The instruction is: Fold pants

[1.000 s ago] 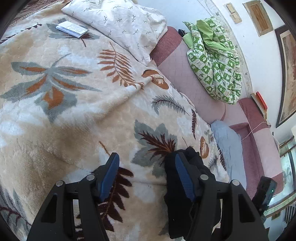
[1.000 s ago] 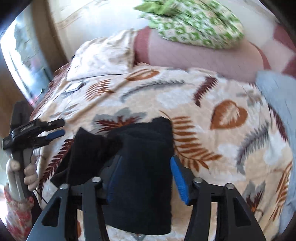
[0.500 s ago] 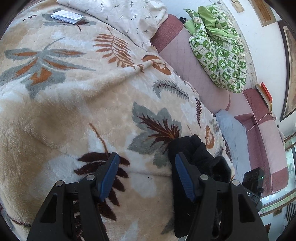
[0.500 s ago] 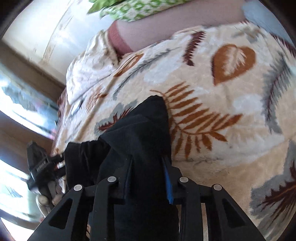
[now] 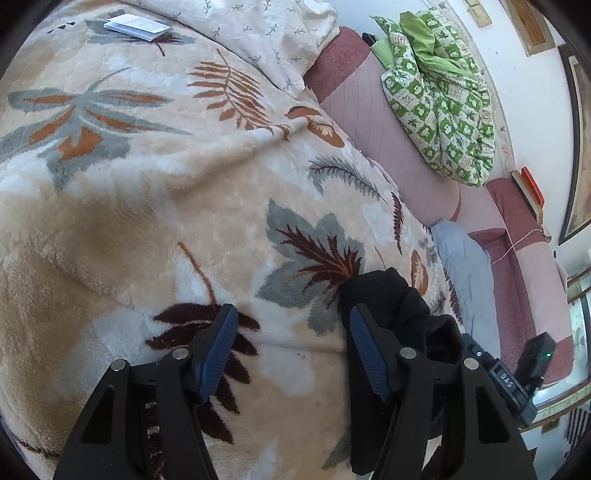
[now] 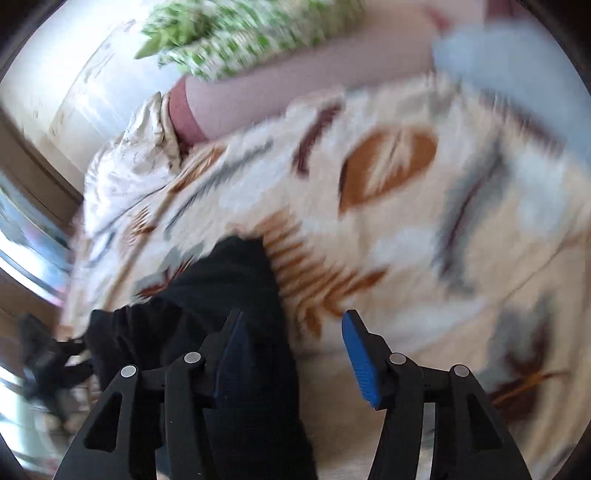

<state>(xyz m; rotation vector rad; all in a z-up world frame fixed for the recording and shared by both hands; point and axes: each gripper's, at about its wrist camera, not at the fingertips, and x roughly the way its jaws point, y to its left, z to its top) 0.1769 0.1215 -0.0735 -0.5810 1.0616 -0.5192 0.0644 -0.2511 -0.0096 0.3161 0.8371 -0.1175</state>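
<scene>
Black fabric pants (image 6: 229,295), bunched in a folded heap, lie on the cream plush blanket with leaf print (image 5: 147,206), at its near edge. No containers in view.

Left gripper (image 5: 290,347): jaws wide apart, nothing between them; the pants sit just past its right finger, bare blanket under the gap. Right gripper (image 6: 291,354): jaws also wide, left finger over the pants, right finger over blanket; contact can't be told, view is motion-blurred.

Further out: white leaf-sprig pillow (image 5: 258,33), white folded booklet (image 5: 136,27) on the blanket, pink quilted bolster (image 5: 388,140), green-and-white patterned quilt (image 5: 439,110) on top of it, light blue cloth (image 5: 465,273).
</scene>
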